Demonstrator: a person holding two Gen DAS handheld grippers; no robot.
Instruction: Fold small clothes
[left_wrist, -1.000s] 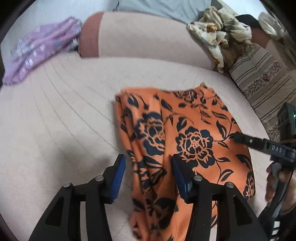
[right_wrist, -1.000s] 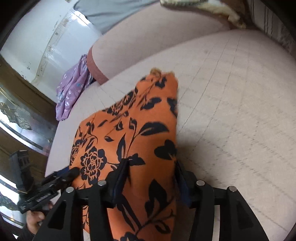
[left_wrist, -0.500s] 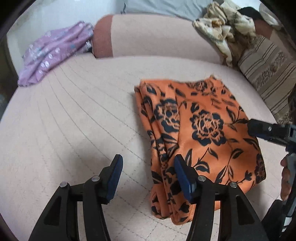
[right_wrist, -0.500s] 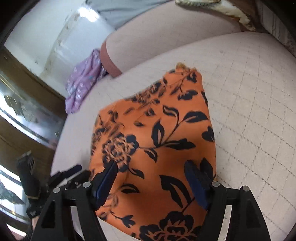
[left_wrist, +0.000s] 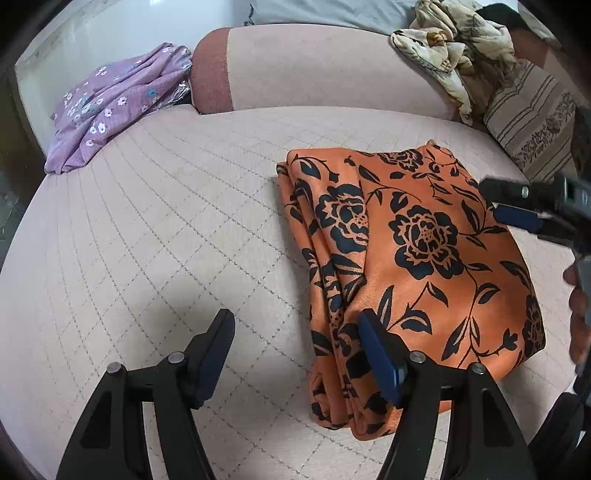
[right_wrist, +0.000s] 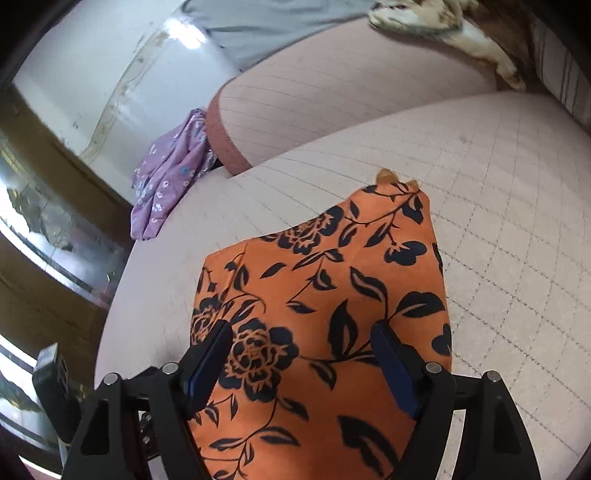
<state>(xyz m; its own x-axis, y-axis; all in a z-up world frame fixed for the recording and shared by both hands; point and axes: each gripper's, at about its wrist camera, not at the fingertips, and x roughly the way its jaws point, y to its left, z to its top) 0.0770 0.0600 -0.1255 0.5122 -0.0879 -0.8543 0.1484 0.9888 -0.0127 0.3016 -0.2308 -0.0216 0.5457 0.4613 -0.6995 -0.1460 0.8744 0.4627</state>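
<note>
An orange cloth printed with dark flowers and leaves is laid folded on a pale quilted cushion, toward its right half in the left wrist view. Several layers are stacked along the cloth's left edge, and its top face is fairly smooth.

The left gripper is held over the near left corner of the cloth. Its jaws are opening; the right finger sits above the cloth's folded edge, the left finger above bare cushion, and nothing is pinched between them. The right gripper is seen above the cloth in its own view, jaws also opening and standing wide, with the cloth lying below the fingers but not pressed by the pads. In the left wrist view the same right gripper reaches in over the cloth's right edge, with part of a hand visible behind it.

Beyond the cloth, a purple flowered garment is heaped at the far left end of the cushion, beside a bolster. A crumpled beige cloth is piled at the far right, next to a striped pillow.
</note>
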